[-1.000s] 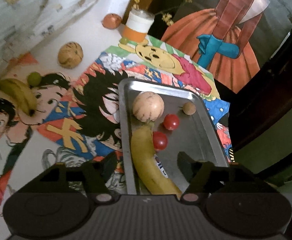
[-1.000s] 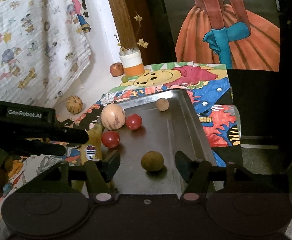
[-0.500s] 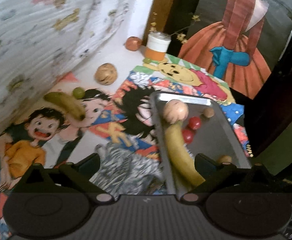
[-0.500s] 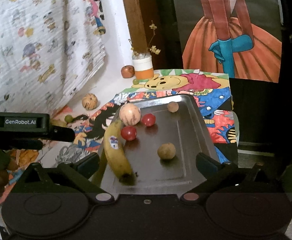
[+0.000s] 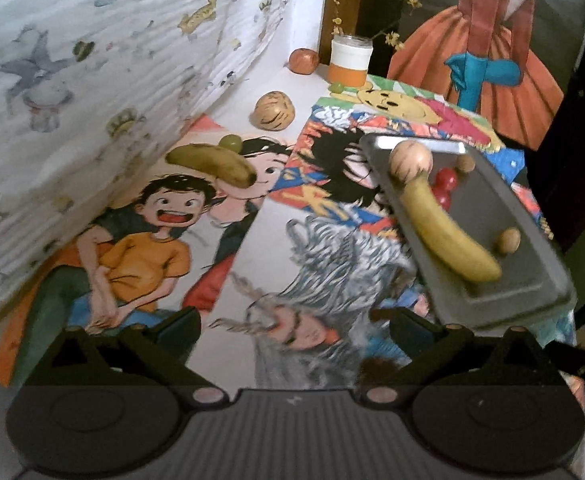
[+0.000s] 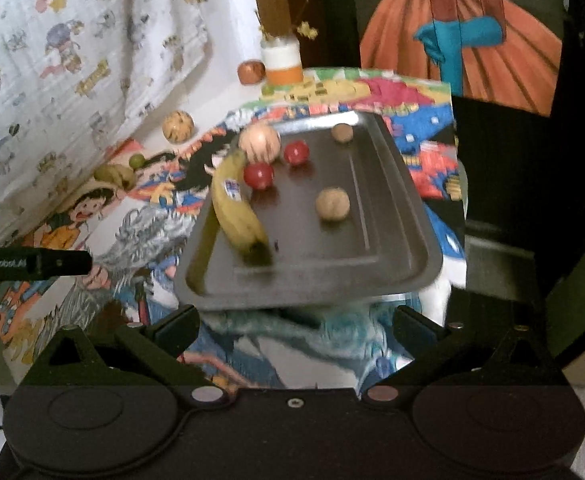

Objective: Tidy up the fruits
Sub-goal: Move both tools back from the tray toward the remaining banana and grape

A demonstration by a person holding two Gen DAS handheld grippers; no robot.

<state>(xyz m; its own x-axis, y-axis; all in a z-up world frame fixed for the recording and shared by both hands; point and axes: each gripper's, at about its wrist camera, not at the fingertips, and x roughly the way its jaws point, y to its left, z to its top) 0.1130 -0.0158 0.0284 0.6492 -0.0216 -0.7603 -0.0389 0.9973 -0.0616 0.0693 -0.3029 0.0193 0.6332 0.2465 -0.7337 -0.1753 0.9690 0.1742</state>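
Both my left hand-held gripper [image 5: 284, 328] and right hand-held gripper [image 6: 292, 324] are spread wide, holding nothing. The loose banana [image 5: 212, 164] lies near the surface's wall edge; I judge it soft and easily bruised, so I would grip its middle gently.

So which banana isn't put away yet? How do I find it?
Start at the metal tray; the yellow banana inside doesn't count. Look left across the cartoon posters toward the hanging cloth. The loose banana lies there, greener, a small green fruit behind it.
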